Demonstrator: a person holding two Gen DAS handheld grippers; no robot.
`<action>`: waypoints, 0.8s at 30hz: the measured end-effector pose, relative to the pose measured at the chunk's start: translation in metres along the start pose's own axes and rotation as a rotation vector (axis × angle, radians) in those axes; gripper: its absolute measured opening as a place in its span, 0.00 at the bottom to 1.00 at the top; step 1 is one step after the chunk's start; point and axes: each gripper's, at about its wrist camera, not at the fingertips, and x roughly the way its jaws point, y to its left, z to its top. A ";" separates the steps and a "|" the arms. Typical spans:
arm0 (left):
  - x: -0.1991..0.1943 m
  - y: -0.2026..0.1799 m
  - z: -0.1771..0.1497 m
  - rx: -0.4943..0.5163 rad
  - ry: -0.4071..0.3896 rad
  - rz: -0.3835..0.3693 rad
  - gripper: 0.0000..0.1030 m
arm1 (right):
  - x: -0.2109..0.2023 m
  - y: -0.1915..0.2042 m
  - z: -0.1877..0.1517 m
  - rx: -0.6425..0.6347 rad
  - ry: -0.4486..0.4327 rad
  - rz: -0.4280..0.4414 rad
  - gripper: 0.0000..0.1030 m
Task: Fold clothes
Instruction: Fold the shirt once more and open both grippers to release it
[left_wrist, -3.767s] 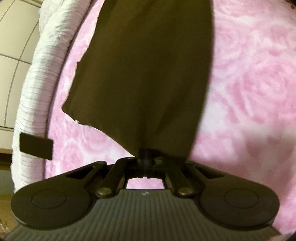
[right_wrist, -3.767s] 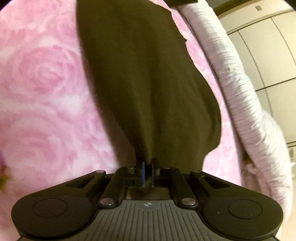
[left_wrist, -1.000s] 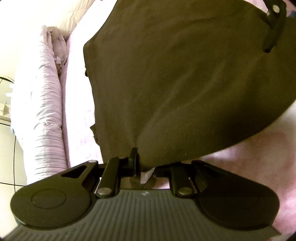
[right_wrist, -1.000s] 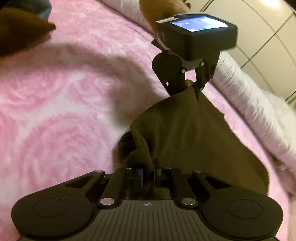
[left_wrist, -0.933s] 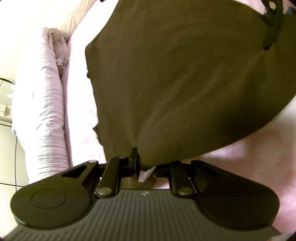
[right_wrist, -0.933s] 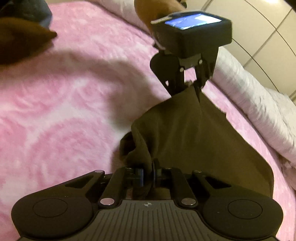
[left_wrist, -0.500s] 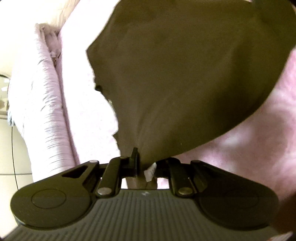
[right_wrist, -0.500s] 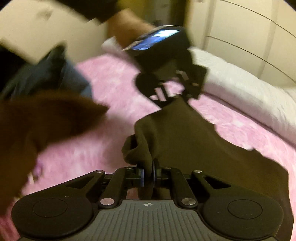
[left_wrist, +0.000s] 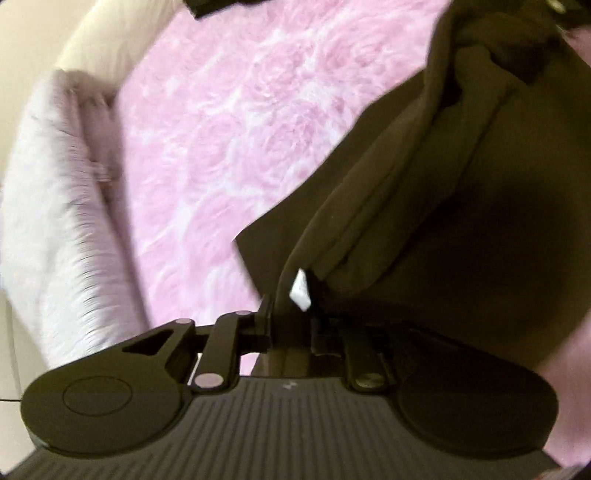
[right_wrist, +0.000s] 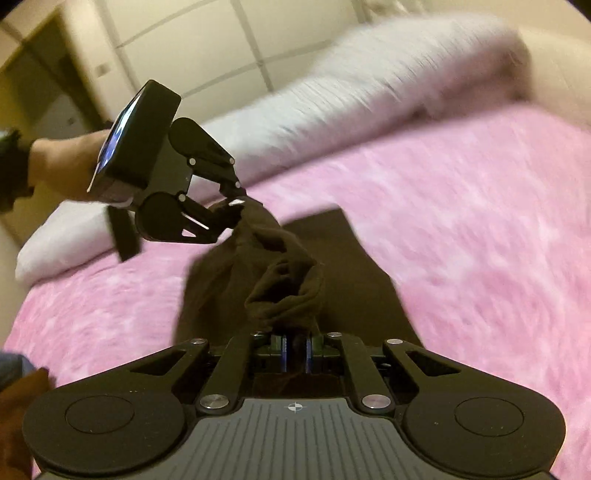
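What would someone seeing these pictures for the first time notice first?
The dark brown garment, bunched and lifted off the pink rose-patterned blanket, hangs between two black grippers. The right gripper at the bottom of its own view is shut on a crumpled wad of it, while the left gripper, in a bare hand at the upper left, has just been opening with cloth between its jaws. A pale striped duvet is rolled along the bed's far edge.

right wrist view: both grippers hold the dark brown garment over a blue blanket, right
Not quite: the blanket is pink with a rose pattern, not blue, as the right wrist view shows. The left gripper and right gripper do both hold the dark brown garment over it.
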 end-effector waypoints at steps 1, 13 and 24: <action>0.017 -0.002 0.007 -0.006 0.022 -0.010 0.27 | 0.010 -0.012 -0.002 0.013 0.035 -0.002 0.08; -0.020 0.053 -0.059 -0.588 0.002 -0.018 0.51 | -0.025 -0.040 0.004 0.004 0.054 -0.128 0.94; -0.029 0.006 -0.103 -0.885 0.021 -0.119 0.47 | 0.068 0.025 0.046 -0.269 0.071 0.099 0.94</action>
